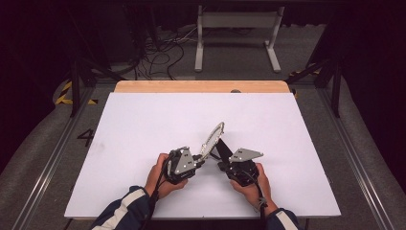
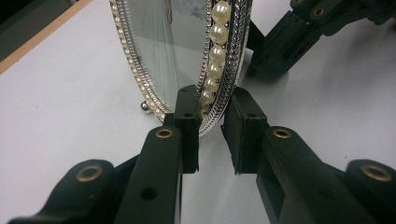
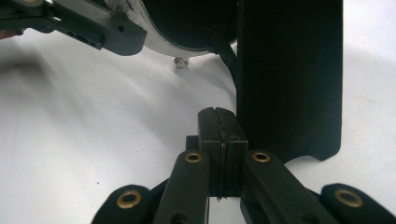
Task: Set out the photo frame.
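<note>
An oval silver-rimmed frame (image 1: 213,139) with a row of pearls (image 2: 215,53) stands tilted on the white tabletop (image 1: 143,124), propped by its black back stand (image 3: 289,79). My left gripper (image 2: 211,126) straddles the frame's lower rim (image 2: 219,109), and both pads sit against it. In the high view the left gripper (image 1: 201,155) meets the frame from the lower left. My right gripper (image 3: 219,133) is shut with nothing between its jaws, just left of the stand's panel. From above, the right gripper (image 1: 222,160) is behind the frame, at the stand's foot.
A small metal ball foot (image 2: 144,106) of the frame rests on the table. The right gripper's black arms (image 2: 299,42) lie just beyond the frame. The table's wooden far edge (image 1: 201,86) borders a floor with cables (image 1: 158,57) and a white stand (image 1: 237,28).
</note>
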